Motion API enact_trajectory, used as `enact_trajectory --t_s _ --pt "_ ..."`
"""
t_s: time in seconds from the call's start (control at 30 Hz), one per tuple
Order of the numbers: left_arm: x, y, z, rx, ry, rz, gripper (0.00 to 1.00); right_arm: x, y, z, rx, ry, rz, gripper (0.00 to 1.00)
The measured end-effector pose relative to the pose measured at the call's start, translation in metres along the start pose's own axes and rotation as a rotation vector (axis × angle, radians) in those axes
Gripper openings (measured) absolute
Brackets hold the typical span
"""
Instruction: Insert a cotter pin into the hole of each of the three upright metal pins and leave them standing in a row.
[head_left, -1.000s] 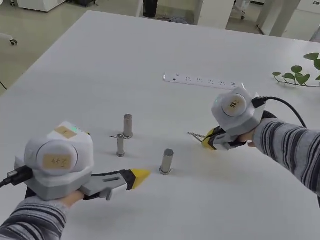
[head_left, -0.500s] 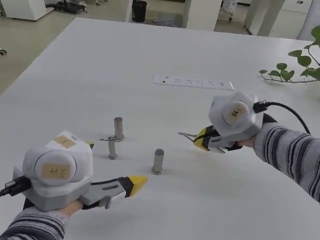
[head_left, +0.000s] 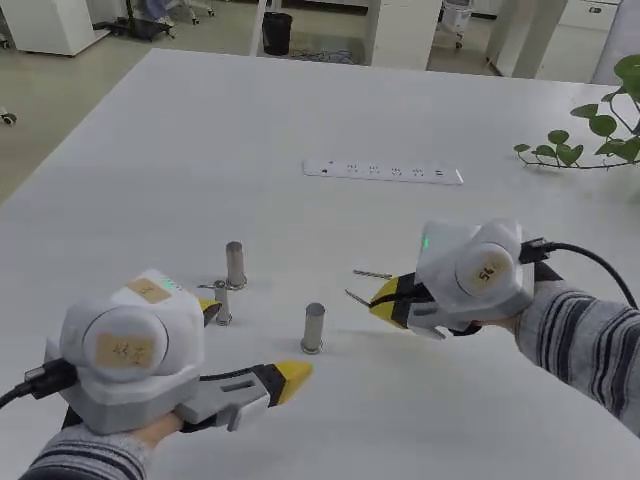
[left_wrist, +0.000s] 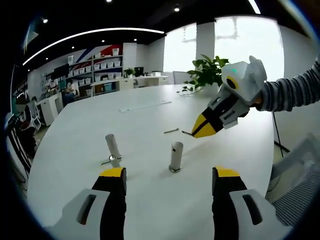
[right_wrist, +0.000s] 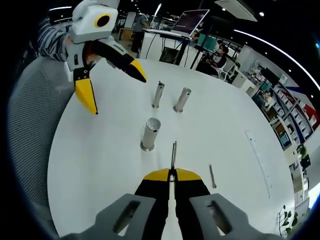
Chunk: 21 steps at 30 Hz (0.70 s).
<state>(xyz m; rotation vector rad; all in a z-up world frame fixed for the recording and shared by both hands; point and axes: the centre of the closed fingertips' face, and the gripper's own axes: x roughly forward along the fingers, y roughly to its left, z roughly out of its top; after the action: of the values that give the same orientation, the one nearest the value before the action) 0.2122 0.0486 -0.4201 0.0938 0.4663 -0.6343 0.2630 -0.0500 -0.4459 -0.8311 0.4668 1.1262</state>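
Pinching cotter pin (right_wrist: 173, 155) in right gripper (right_wrist: 172, 175), near front metal pin (right_wrist: 149, 134); spread wide on left gripper (left_wrist: 170, 172), facing that pin.

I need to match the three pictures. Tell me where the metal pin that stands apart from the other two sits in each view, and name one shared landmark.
Head view: the lone metal pin stands just below centre, right of the other two.
Left gripper view: the pin stands near centre, above the gap between the open jaws.
Right gripper view: the pin stands left of centre, ahead of the shut jaws.
Shared landmark: the white power strip, farther off on the table.
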Motion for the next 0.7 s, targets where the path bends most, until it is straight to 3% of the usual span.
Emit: enact_trajectory --t_s 0.37,0.7 --pt "0.0 -0.02 0.0 -0.049 0.005 -0.066 0.48 -0.009 0.028 0.025 -0.087 -0.066 0.025 0.0" --pt "-0.001 -0.035 0.008 -0.155 -0.031 -0.118 0.39 -0.013 0.056 0.042 -0.188 -0.096 0.054 0.0"
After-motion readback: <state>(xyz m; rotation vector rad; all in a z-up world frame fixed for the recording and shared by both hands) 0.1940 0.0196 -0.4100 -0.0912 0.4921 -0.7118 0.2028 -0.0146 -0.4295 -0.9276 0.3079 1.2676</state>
